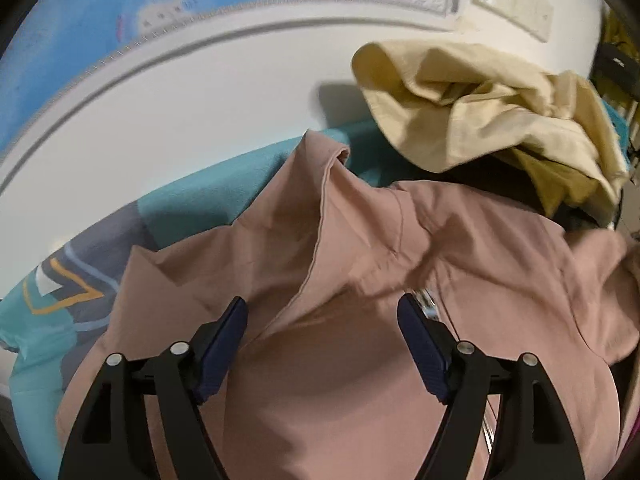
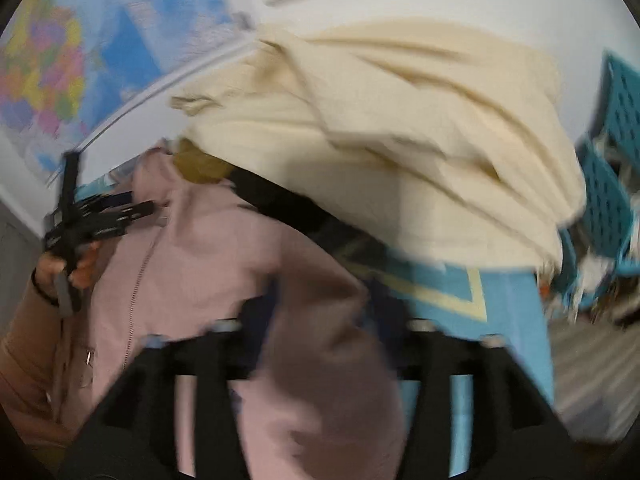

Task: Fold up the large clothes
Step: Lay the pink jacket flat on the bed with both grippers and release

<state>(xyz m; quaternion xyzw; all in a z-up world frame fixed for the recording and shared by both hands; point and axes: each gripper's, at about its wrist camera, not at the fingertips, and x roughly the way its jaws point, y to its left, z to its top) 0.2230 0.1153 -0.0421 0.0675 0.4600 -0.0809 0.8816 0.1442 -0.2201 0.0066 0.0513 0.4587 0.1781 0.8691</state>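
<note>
Teal patterned bedding [image 1: 36, 320] spreads under everything, and on it, nearest the cameras, lies the pink zip jacket [image 1: 360, 280], rumpled. From the left wrist view the left gripper [image 1: 322, 312] hovers over the jacket's middle with its jaws wide apart, clamping nothing. In the blurred right wrist view, a fold of jacket [image 2: 320, 340] sits between the right gripper [image 2: 320, 312] fingers; whether they pinch it, I cannot tell. At ten o'clock there, a hand [image 2: 60, 268] holds the other gripper. Farther off, at one o'clock, cream clothes [image 1: 500, 112] pile up, with a map [image 1: 120, 8] on the white wall behind
</note>
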